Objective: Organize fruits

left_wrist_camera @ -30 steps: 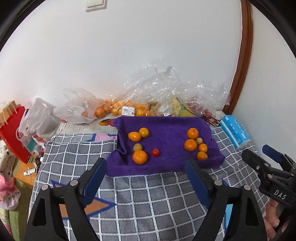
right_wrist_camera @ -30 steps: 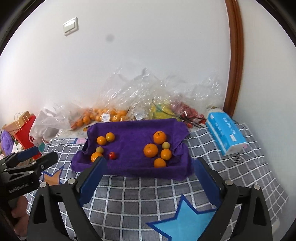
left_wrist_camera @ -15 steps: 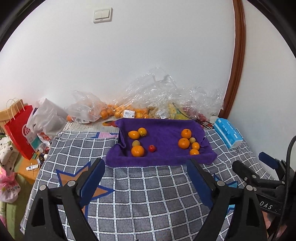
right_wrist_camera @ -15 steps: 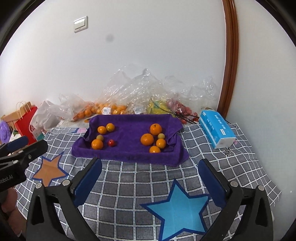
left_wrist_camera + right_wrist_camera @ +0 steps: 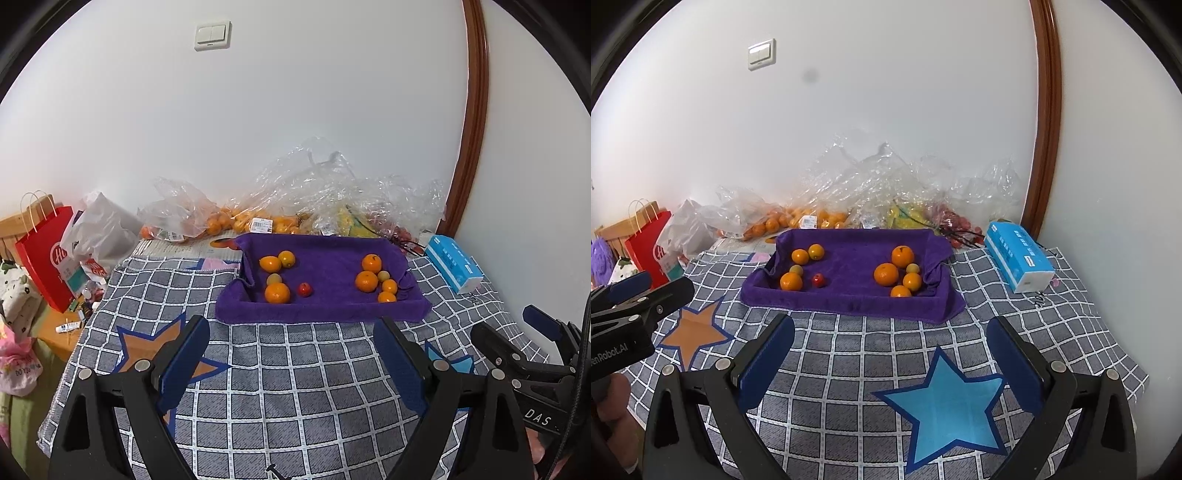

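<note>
The fruits sit in two clusters on a purple towel draped over a shallow tray. Left cluster: large orange, a small pale fruit behind it, two more oranges further back, and one small red fruit just to its right. Right cluster: five pieces packed close, mostly orange, one pale. The two groups lie well apart.

The towel rests on a grey checked cloth with white grid lines and star patches: orange star on the left, blue star on the right. I cannot tell what surface lies under the cloth.

Behind the towel, against a white wall, crumpled clear plastic bags hold more oranges and some yellow and red produce. A blue tissue pack lies right of the towel, near a brown door frame. A red paper bag stands at far left; a light switch is on the wall.

Left tool: jaws apart, nothing between them, held above the cloth short of the towel. Right tool: jaws apart, empty, likewise short of the towel.
</note>
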Demonstrator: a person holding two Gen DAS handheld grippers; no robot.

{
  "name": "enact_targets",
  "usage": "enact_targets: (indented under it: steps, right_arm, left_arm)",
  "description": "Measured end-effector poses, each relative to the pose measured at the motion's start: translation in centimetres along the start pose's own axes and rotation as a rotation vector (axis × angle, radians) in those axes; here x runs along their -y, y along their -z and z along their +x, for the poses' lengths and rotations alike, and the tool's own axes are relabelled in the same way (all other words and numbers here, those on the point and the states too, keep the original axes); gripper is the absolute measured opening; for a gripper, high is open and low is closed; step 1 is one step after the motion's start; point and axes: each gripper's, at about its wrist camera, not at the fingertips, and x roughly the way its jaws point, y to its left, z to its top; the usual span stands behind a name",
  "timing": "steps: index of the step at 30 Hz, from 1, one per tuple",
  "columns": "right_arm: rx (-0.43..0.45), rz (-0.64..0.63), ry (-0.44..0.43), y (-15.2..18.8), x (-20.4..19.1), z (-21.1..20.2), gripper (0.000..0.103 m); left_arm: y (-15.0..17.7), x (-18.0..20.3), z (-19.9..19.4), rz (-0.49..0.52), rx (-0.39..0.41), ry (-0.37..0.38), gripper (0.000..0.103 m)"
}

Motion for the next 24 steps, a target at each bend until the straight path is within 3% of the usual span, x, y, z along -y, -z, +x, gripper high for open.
enact_targets:
  steps: [24]
  right_arm:
    - [0.007,0.024,0.019,-0.1,1.2,-0.6,0.102]
  left_arm:
    - [0.1,0.4,-0.3,0.007,0.004,-0.002,0.09]
